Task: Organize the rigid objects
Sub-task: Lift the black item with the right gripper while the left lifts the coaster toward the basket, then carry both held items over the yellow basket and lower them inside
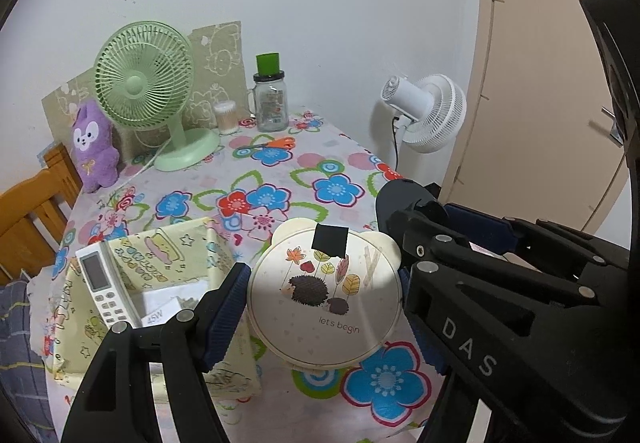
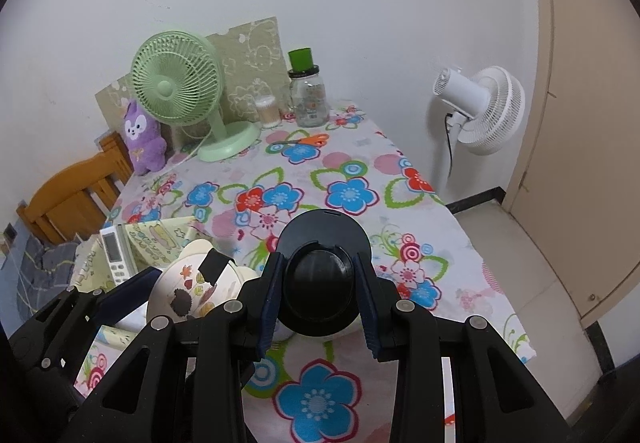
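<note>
Readable text, itemised: round hedgehog-print case (image 1: pixel 324 295) read "let's begin"; right gripper (image 1: pixel 408 243) arm bore "DAS"; white box (image 1: pixel 160 313) in yellow fabric bin (image 1: pixel 176 255) showed "45W". Remote's buttons illegible.

We see a round cream case (image 1: pixel 325 297) with two ear-shaped tabs on its upper rim, a hedgehog-and-leaves print, the words "let's begin" and a square of black tape near its top edge; it stands tilted with its printed face up, above the flowered tablecloth and just beside a yellow patterned fabric bin (image 1: pixel 168 255). We see in that bin a white remote control (image 1: pixel 105 287) leaning screen up against the near wall, beside a white box marked "45W" (image 1: pixel 160 309). We see a black disc-shaped object (image 2: pixel 320 275) with a domed centre held above the cloth, just beside the cream case.
</note>
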Tool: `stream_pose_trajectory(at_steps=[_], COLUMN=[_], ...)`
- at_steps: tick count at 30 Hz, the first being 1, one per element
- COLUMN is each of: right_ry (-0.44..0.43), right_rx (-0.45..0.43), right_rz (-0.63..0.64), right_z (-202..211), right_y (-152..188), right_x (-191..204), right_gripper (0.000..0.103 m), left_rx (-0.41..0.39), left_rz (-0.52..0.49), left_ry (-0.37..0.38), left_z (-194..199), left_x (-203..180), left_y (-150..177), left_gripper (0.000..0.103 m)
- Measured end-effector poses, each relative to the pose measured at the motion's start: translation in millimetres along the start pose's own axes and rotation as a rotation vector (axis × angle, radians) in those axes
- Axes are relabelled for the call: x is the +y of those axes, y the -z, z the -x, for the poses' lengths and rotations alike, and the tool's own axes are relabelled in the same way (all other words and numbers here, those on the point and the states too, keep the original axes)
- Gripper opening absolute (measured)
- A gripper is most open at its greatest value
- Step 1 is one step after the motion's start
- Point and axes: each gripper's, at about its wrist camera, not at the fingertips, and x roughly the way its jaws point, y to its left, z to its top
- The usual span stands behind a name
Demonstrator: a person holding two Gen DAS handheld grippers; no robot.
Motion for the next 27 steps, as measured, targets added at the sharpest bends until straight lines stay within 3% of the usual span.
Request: stream_pose_trajectory(at_steps=[27], right_ry=[-0.039], right_rx=[0.013], right_rz=[0.073], right_z=[-9], right_y=[-17], right_x=[57], right_gripper=[0.038], left_rx=[-0.017], left_rz=[0.058], left_ry=[-0.042], left_z=[11], left_x=[52], left_y=[-5], left_gripper=[0.077])
